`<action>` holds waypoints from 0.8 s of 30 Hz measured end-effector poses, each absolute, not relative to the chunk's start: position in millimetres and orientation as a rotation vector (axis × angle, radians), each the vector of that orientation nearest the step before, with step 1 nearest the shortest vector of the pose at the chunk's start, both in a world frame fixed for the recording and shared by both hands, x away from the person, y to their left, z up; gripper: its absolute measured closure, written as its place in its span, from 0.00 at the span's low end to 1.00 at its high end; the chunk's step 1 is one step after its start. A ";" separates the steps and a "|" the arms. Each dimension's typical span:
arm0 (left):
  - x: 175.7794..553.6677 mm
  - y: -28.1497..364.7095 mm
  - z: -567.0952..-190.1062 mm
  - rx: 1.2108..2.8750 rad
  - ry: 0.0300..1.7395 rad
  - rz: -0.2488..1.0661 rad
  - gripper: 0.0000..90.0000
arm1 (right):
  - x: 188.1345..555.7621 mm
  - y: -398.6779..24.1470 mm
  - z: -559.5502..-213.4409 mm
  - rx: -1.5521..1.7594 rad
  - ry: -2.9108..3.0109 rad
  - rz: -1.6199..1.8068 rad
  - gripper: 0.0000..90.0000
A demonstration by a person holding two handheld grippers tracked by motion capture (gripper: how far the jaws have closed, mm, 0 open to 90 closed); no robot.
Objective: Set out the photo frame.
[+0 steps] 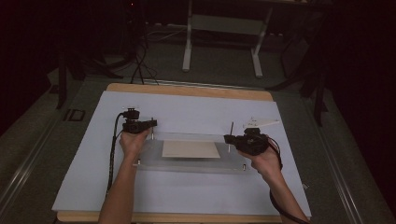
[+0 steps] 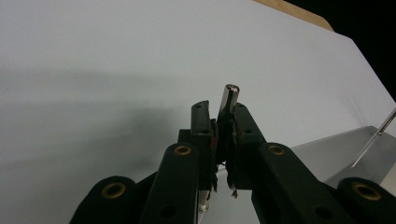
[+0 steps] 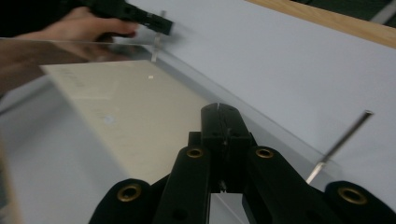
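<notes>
The left gripper (image 2: 223,122) clamps a slim metal post (image 2: 229,99), centre frame. The right gripper (image 3: 218,116) is shut, empty, over the clear acrylic plate (image 3: 56,51).

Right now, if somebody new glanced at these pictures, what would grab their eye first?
Probably the clear acrylic plate lying mid-table on the white sheet, with a beige rectangular card under it and thin metal pins standing at its corners. The left tongs are shut on the far-left upright metal pin. The right tongs are shut with nothing between them, beside the far-right pin.
</notes>
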State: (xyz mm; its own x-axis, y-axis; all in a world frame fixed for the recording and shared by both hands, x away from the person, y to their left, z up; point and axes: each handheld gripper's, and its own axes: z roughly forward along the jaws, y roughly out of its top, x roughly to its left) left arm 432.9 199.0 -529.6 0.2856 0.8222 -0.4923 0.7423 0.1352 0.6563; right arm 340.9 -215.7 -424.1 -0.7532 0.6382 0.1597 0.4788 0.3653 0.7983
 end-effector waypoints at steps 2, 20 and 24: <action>433.1 199.2 -529.8 1.614 1.467 0.105 0.92 | 333.9 -213.1 -419.3 0.986 2.461 1.332 1.00; 434.0 199.2 -530.4 1.600 1.478 0.089 0.91 | 265.8 -178.9 -407.5 0.743 2.556 1.439 1.00; 433.0 199.1 -530.7 1.602 1.472 0.094 0.91 | 255.5 -176.3 -418.6 0.731 2.549 1.444 1.00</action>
